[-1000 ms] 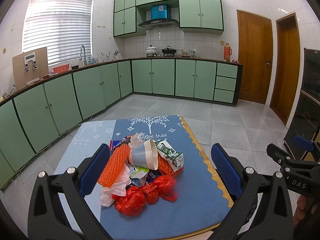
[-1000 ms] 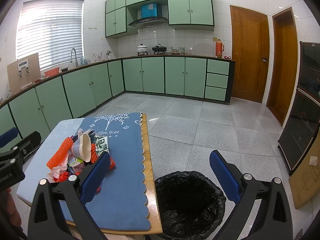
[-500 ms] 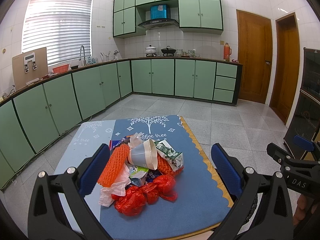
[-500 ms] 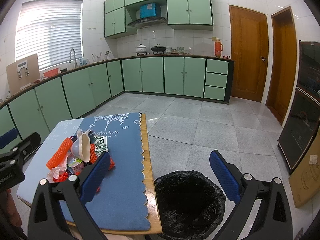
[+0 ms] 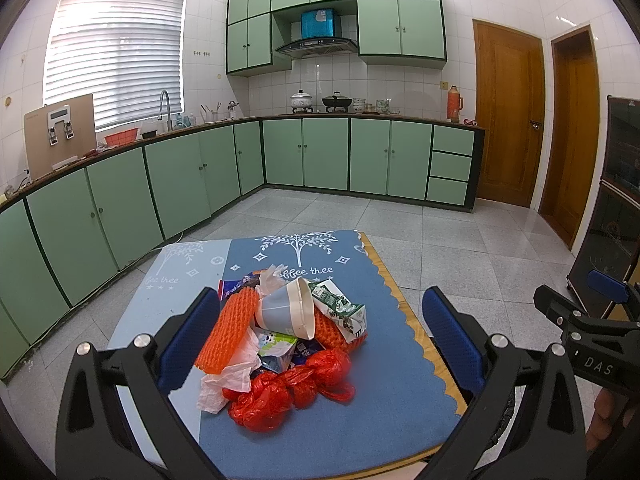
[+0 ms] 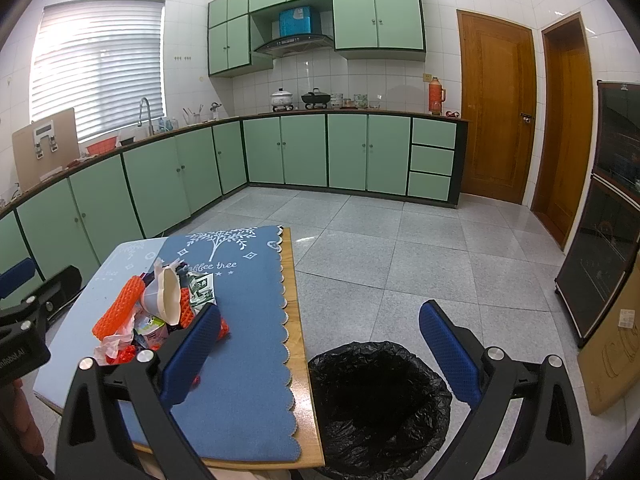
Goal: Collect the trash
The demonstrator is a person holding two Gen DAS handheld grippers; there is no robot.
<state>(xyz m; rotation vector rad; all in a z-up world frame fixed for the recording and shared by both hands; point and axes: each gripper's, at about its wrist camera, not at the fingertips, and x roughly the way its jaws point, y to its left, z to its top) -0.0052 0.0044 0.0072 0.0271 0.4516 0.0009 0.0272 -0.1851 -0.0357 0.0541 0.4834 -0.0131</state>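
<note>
Left hand-held gripper [image 5: 320, 334]: hovering above the near part of the table, jaws standing wide apart, gripping nothing; the trash pile is showing between its blue pads [image 5: 188, 336].
Right hand-held gripper [image 6: 320, 354]: hovering over the right edge of the table, jaws spread wide and gripping nothing; the bin is lying below, between its fingers.
Table [image 5: 404, 400]: sitting low on the tiled kitchen floor, wearing a blue mat with a white tree print; a wooden edge is showing along its right side.
Trash pile [image 5: 288, 340]: lying heaped near the middle of the table, all pieces touching or overlapping.
Paper cup [image 5: 286, 310]: lying on its side atop the pile, its rim facing right.
Orange foam net [image 5: 230, 334]: leaning at the left of the pile, just beside the paper cup.
Red plastic bag [image 5: 288, 394]: lying crumpled at the near edge of the pile.
White plastic film [image 5: 224, 384]: trailing out at the near left of the pile.
Green printed carton [image 5: 340, 310]: lying crushed at the right of the pile, touching the paper cup.
Bin [image 6: 378, 404]: standing on the floor just beside the right edge of the table, lined with a black bag, its mouth open.
Person: fingers [image 5: 600, 420] are showing at the lower right of the left wrist view, wrapping the other gripper's handle.
</note>
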